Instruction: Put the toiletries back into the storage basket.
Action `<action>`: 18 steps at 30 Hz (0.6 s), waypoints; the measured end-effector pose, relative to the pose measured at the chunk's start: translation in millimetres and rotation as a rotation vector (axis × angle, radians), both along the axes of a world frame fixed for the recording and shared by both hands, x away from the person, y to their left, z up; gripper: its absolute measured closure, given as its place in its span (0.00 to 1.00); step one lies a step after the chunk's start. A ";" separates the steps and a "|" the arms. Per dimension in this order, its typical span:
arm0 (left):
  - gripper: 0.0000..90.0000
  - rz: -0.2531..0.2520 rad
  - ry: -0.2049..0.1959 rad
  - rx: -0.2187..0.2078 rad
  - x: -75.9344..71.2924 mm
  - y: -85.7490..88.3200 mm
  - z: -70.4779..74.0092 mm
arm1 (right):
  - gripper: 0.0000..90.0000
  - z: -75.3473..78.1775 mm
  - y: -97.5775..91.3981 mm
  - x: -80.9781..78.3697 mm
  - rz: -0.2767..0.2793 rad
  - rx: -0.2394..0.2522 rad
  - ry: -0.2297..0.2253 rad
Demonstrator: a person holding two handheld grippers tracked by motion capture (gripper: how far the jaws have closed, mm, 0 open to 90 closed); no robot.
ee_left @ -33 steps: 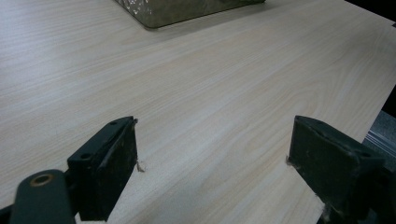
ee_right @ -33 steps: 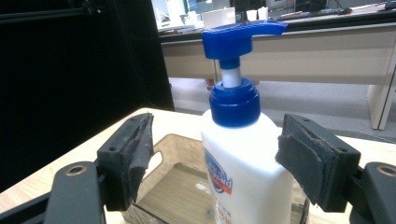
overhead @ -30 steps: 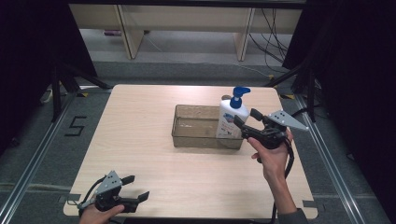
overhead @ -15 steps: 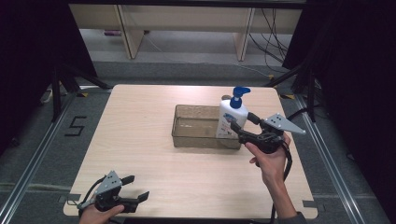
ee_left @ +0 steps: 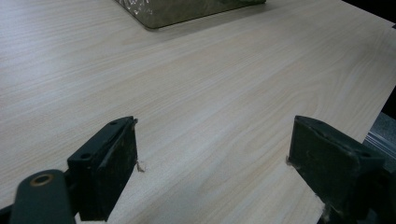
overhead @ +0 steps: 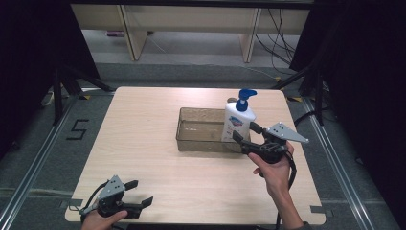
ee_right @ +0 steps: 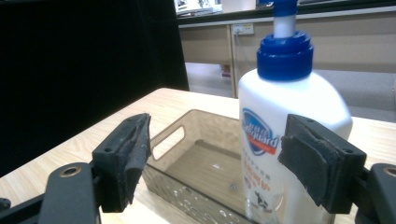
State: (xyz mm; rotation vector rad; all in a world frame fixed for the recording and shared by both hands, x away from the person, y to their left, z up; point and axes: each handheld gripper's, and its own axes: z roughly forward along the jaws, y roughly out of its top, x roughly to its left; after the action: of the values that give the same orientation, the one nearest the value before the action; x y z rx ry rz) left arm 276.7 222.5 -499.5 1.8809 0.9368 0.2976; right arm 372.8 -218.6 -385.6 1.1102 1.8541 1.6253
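A light wooden table (overhead: 158, 158) seen from above, with a smoky translucent tray (overhead: 198, 130) lying near its middle. A white pump bottle (overhead: 238, 122) with a blue pump head stands upright at the right end of the tray, and from the right gripper view its base appears to sit inside the tray, though the tinted wall makes that hard to confirm.

The right gripper (overhead: 244, 133), held in a hand coming from the lower right, sits just beside the bottle with its jaws spread wide. In the right gripper view, one pad overlaps the bottle's edge and the other stands clear of it with a gap, so nothing is pinched between them. The left gripper (overhead: 140, 194) rests at the near left edge of the table, well apart from the tray, its jaws also wide and empty over bare wood.

Judging by this, the bottle looks already placed in the tray, and what is left is for the right gripper to draw away.

The bottle's long axis runs straight up and down. Its nozzle points toward the right side of the table in the high view.
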 end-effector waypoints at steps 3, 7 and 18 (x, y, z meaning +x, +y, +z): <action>0.16 0.001 -0.001 0.000 0.0 0.1 0.3 | 0.27 -2.8 1.1 -2.3 0.004 -0.014 0.004; 0.16 0.001 0.000 -0.001 0.0 0.1 0.3 | 0.27 -7.0 4.5 -4.3 0.022 -0.002 0.014; 0.16 0.005 -0.002 0.010 -0.7 0.1 0.7 | 0.27 -16.4 10.3 -11.3 0.046 -0.013 0.029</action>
State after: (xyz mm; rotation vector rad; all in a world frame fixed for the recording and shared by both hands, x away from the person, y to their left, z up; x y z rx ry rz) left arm 276.0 222.6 -498.7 1.8870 0.9405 0.3075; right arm 361.5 -208.3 -402.0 1.0988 1.9193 1.6279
